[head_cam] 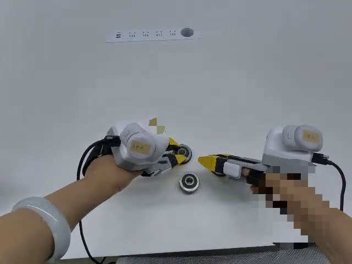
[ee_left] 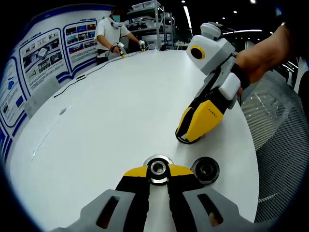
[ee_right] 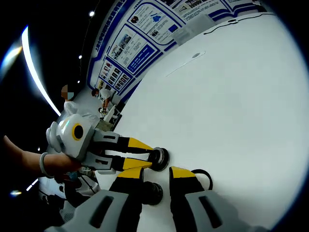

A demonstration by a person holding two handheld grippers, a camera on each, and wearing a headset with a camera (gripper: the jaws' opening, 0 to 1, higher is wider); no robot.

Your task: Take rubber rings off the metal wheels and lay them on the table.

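While the left gripper [ee_left: 158,171] has its jaws shut tight on one metal wheel [ee_left: 158,166], pinched at the yellow tips, the right gripper [ee_right: 157,175] has its jaws a narrow gap apart, with nothing gripped. A black rubber ring [ee_right: 207,175] lies on the table [head_cam: 231,93] against the outer side of the jaw on the right of the right gripper view; whether it loops around that jaw I cannot tell. Just right of the left jaws a second wheel [ee_left: 206,169] stands free. The grippers' tips face each other, near but apart. Far beyond them lies a power strip [head_cam: 148,34]. Two wheels, one loose ring.
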